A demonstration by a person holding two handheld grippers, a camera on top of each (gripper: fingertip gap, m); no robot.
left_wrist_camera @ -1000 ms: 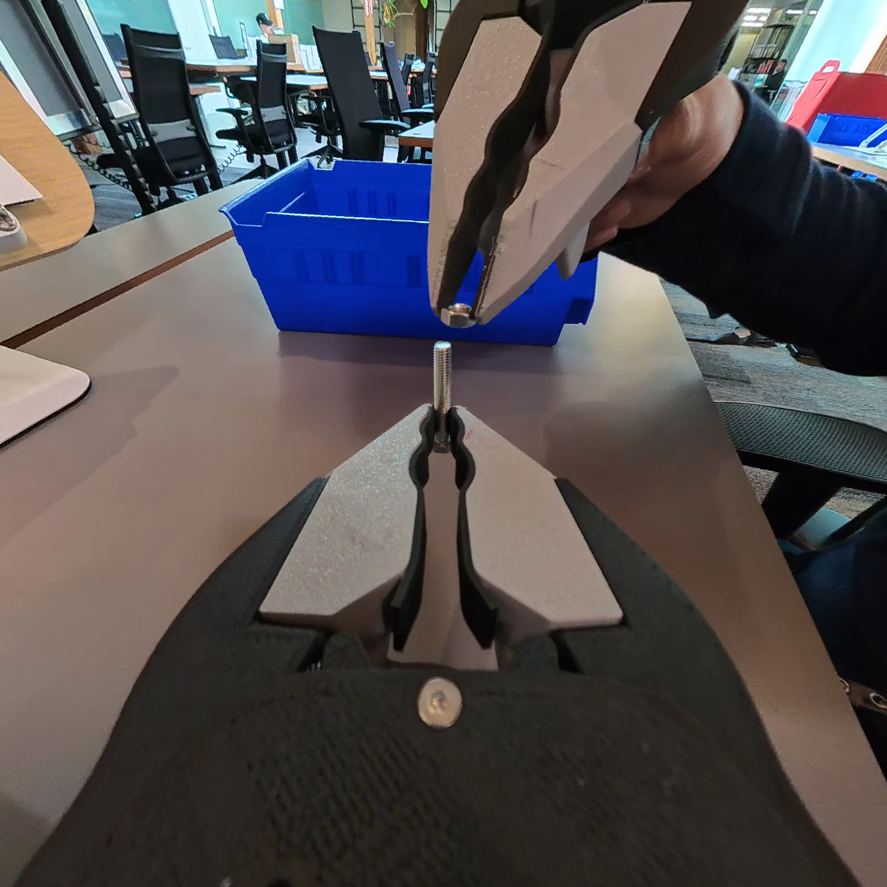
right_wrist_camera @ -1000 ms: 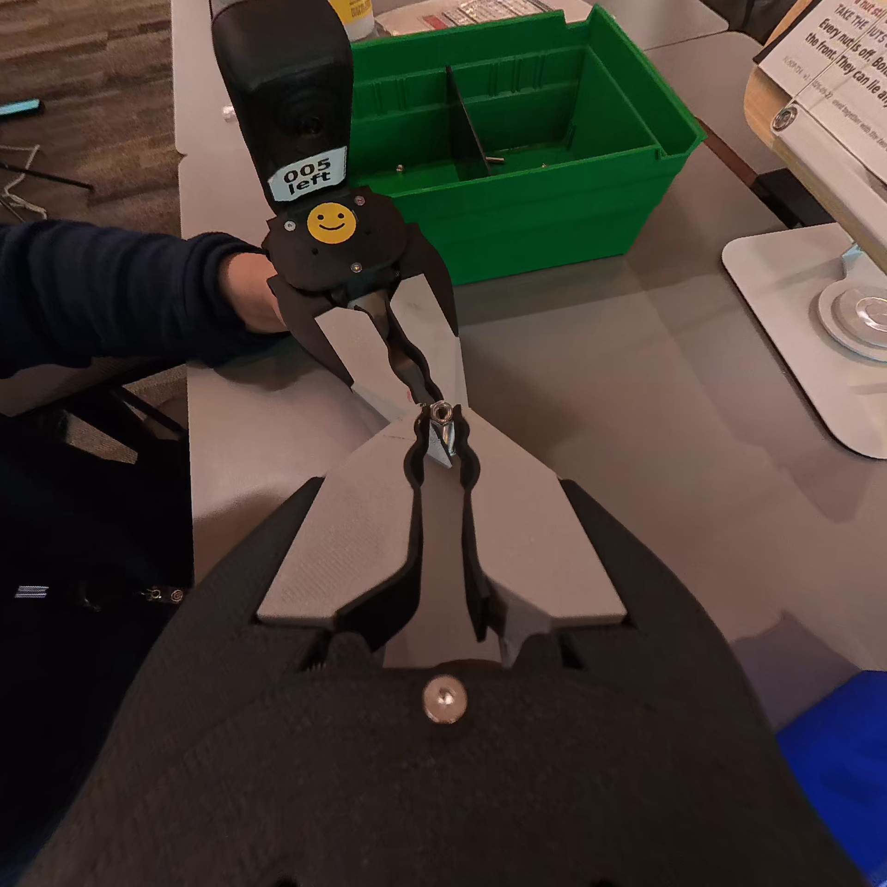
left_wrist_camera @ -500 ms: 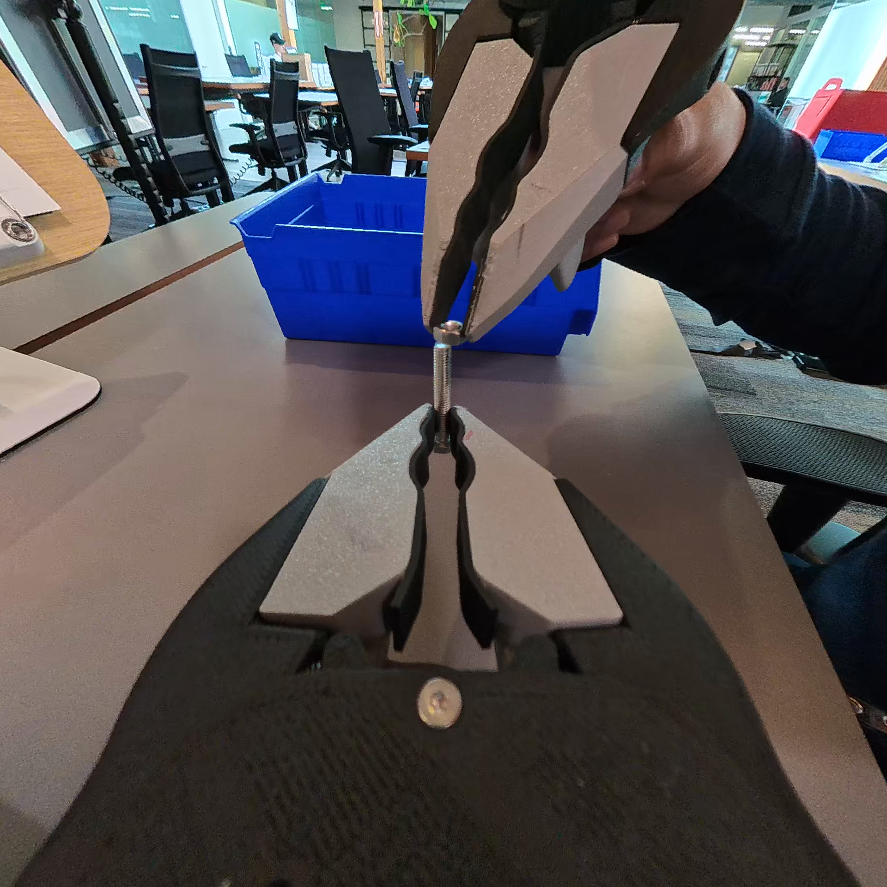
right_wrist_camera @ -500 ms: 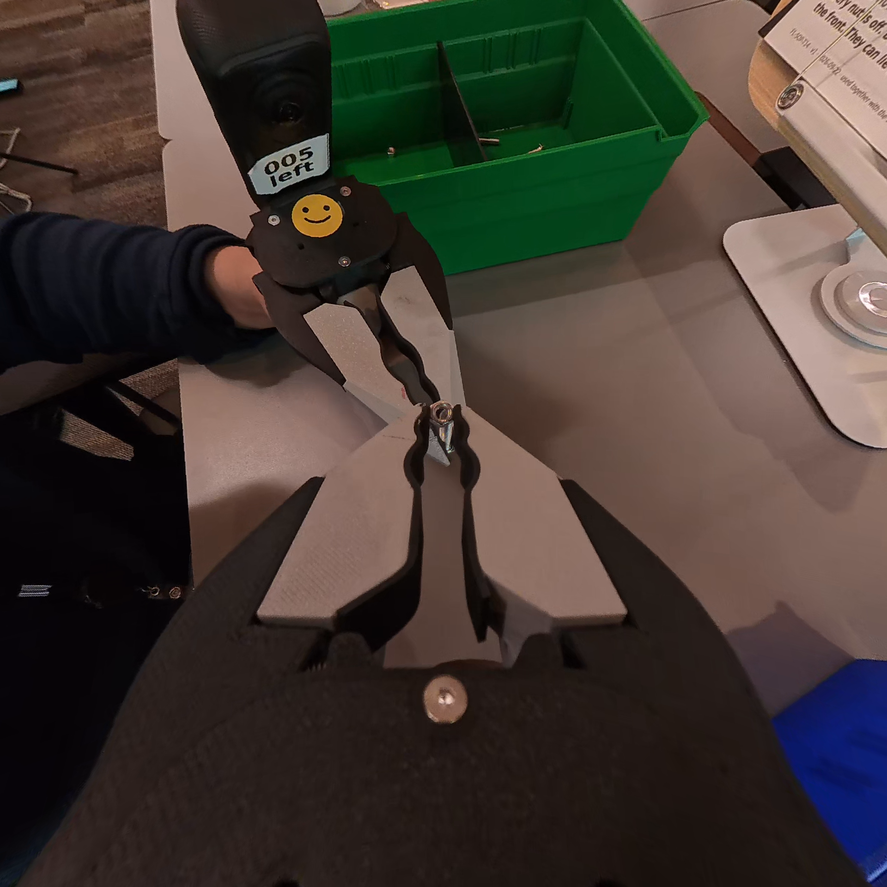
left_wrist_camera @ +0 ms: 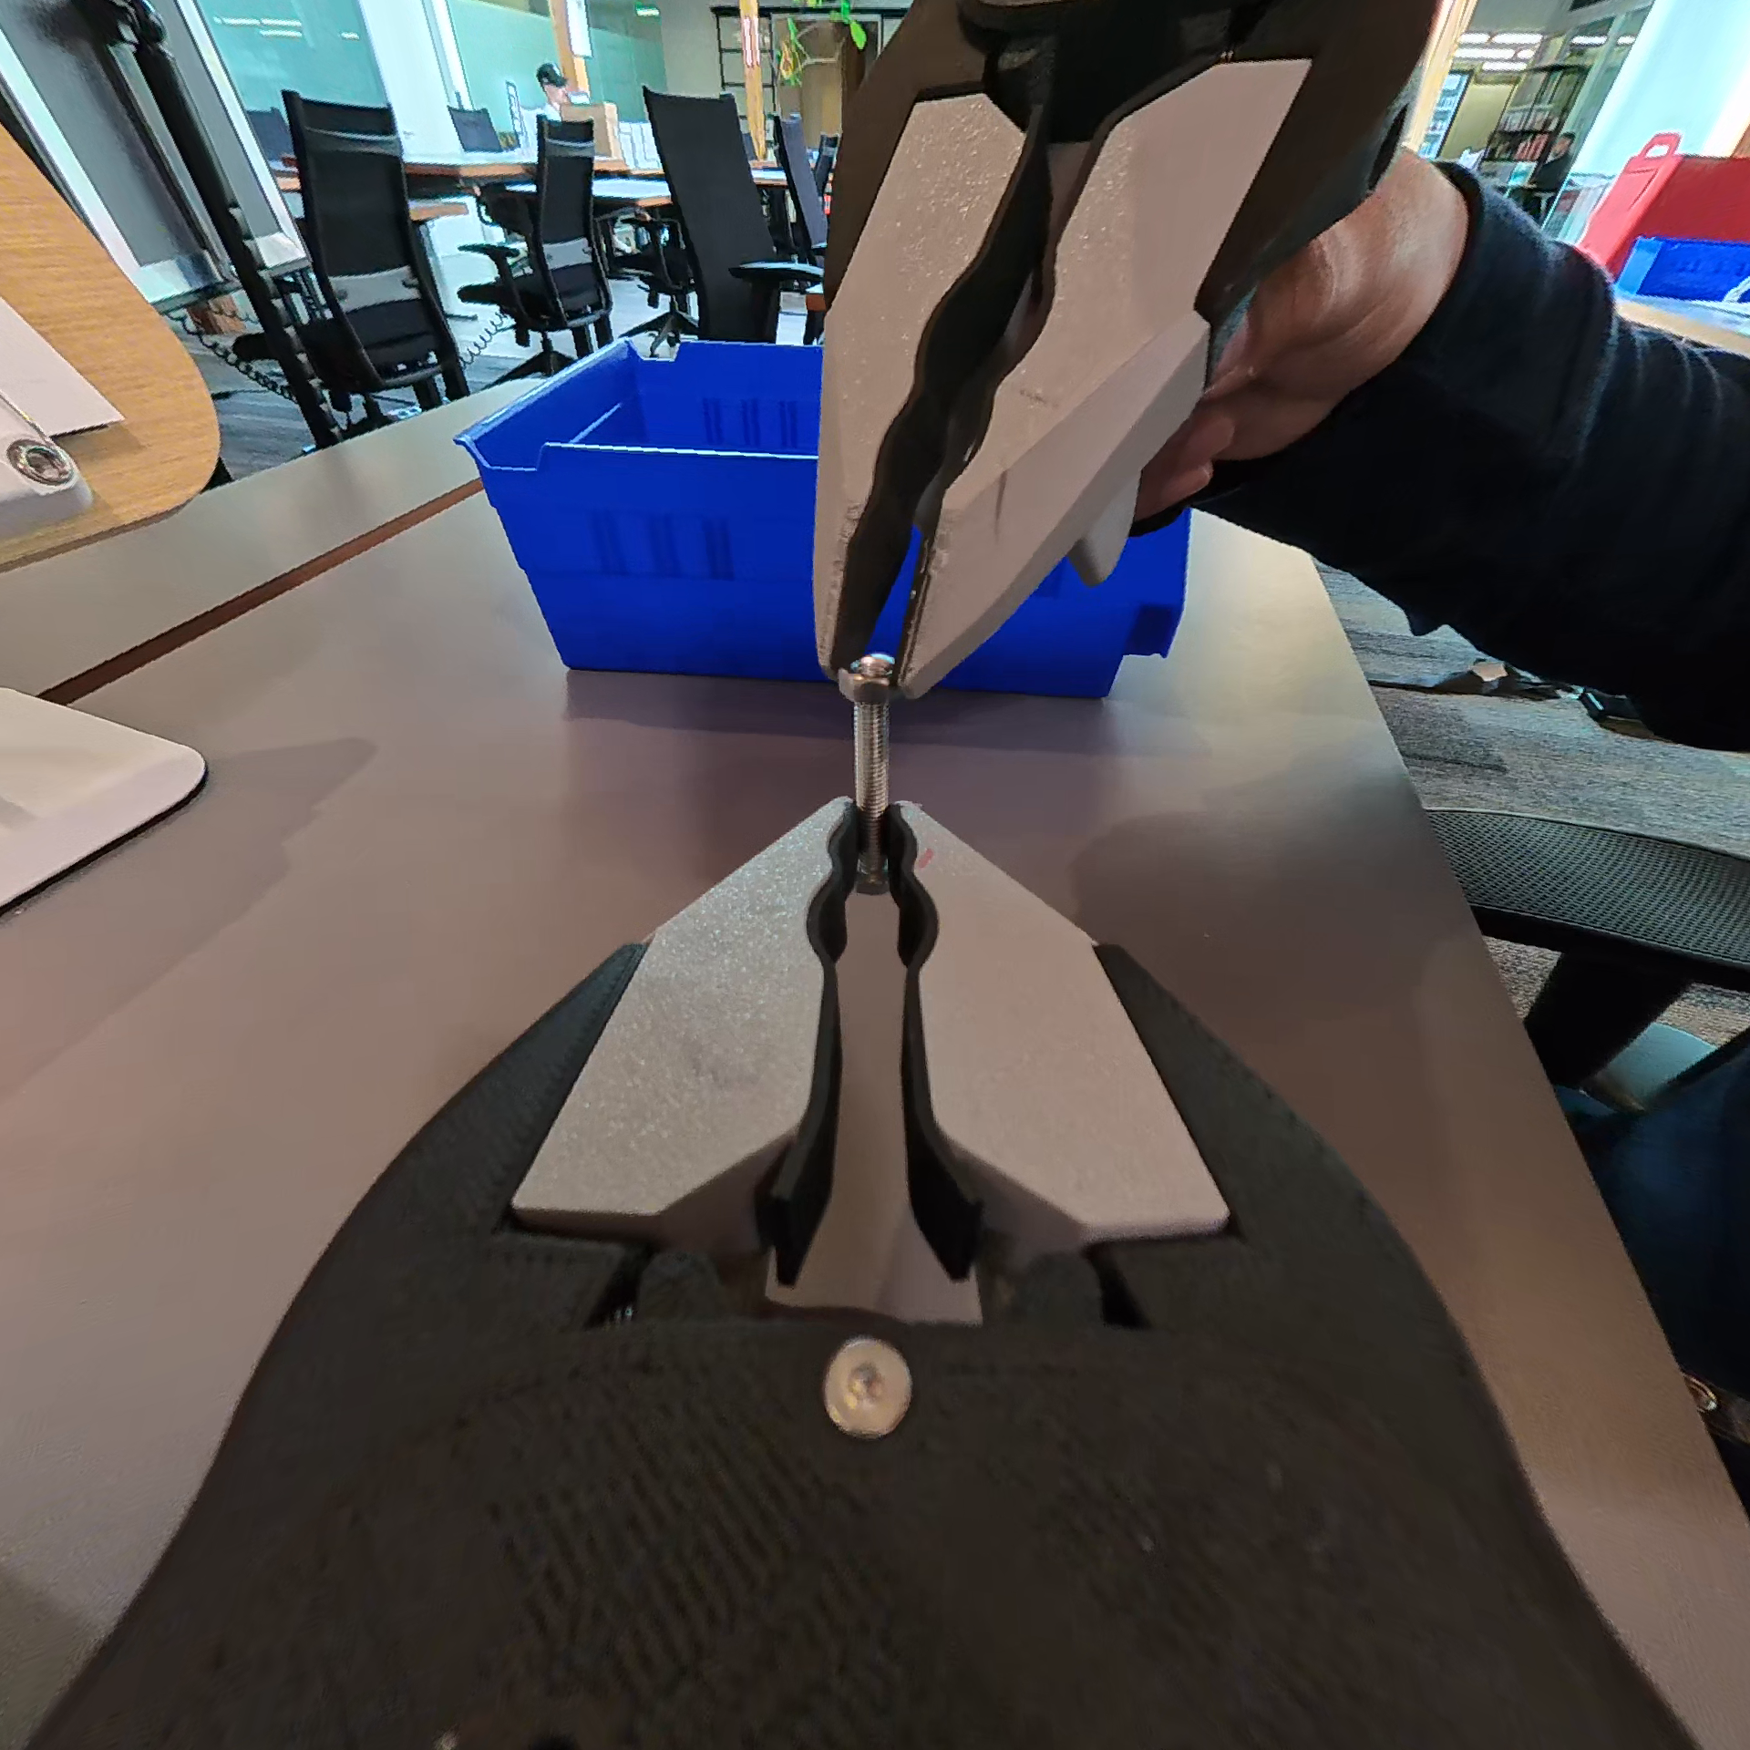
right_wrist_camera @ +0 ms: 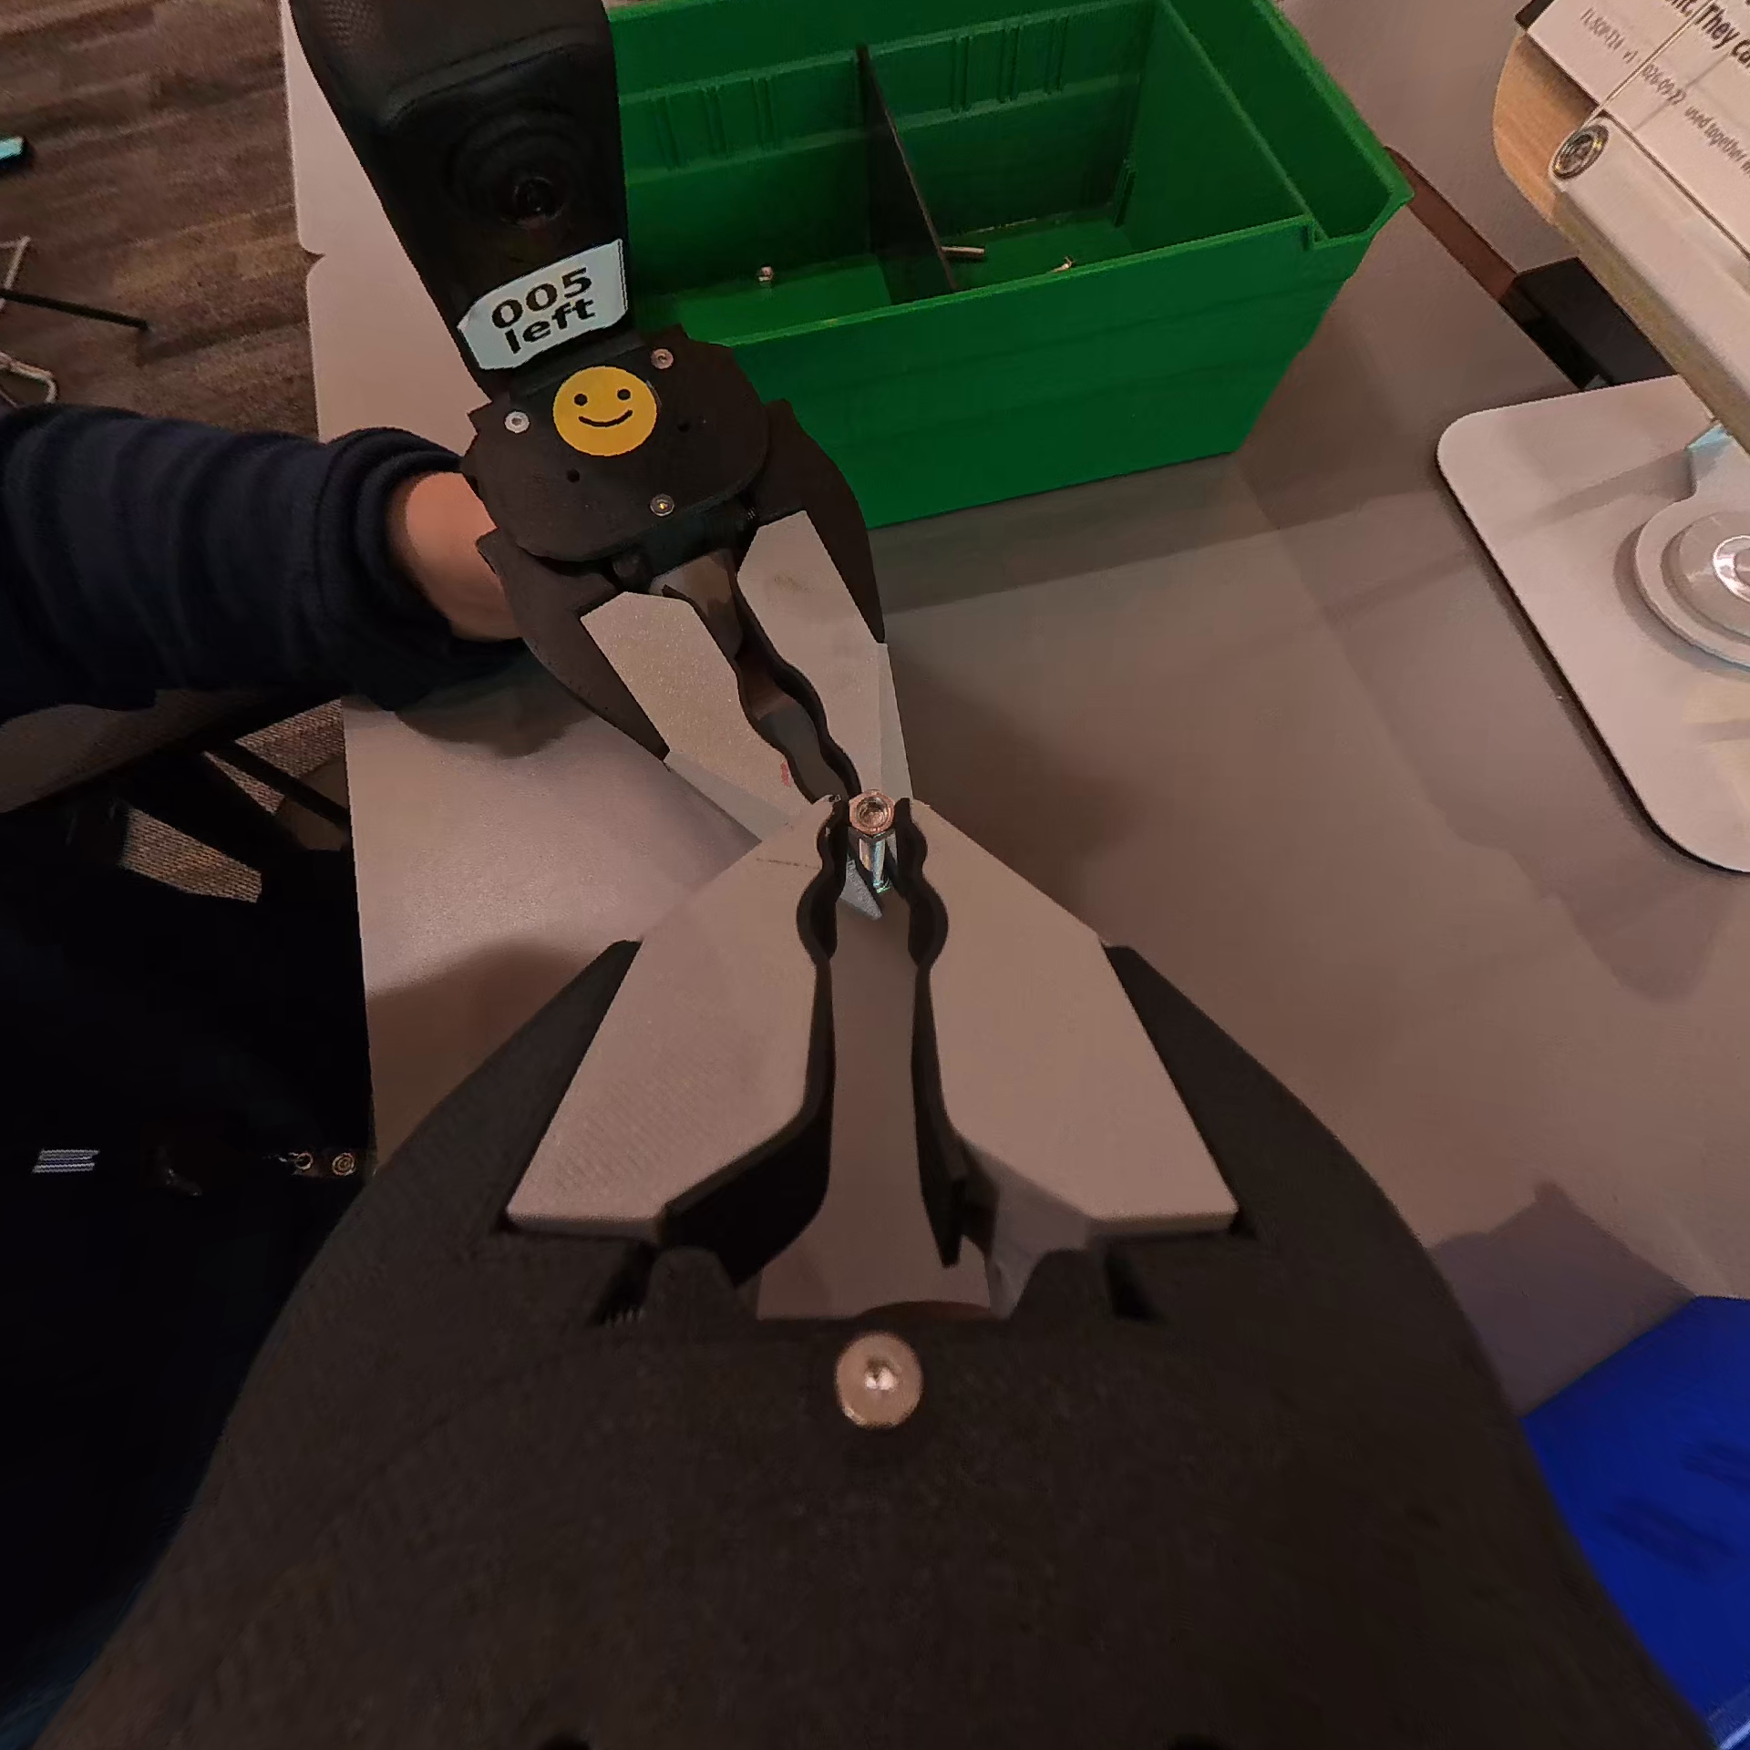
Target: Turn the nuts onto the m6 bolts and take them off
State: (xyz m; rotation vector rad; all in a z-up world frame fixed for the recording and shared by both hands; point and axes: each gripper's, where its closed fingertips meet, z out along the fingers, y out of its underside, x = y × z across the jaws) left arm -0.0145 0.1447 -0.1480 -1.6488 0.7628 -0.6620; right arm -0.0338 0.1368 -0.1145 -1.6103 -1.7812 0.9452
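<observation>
In the left wrist view, going left to right: a white flat stand base [left_wrist_camera: 85, 786] is lying at the far left of the grey matte surface [left_wrist_camera: 379, 852]; a blue plastic bin [left_wrist_camera: 663, 540] is sitting farther back; at centre, the left gripper [left_wrist_camera: 871, 833] is grasping a silver threaded M6 bolt [left_wrist_camera: 869, 758] by its lower end, jaws clenched on it, the bolt standing upright above the surface; the right gripper [left_wrist_camera: 876, 668] is reaching down from above, jaws clenched on a small silver hex nut [left_wrist_camera: 871, 674], which is touching the bolt's top; a hand [left_wrist_camera: 1326, 312] in a dark sleeve is holding that gripper at the right.

The step in hand appears to be starting the nut on the thread; the next move likely calls for keeping the nut square to the bolt and rotating the right gripper while the left is holding firm, since a tilted nut could cross-thread.

The right wrist view is looking down through the nut's hole [right_wrist_camera: 871, 814], so alignment is easier to judge there; it alone is showing a green divided plastic bin [right_wrist_camera: 1042, 379] with a few small fasteners inside, and a yellow smiley sticker [right_wrist_camera: 606, 409] on the left gripper's body; only the left view is showing the bolt's full length and distant office chairs [left_wrist_camera: 369, 256].
</observation>
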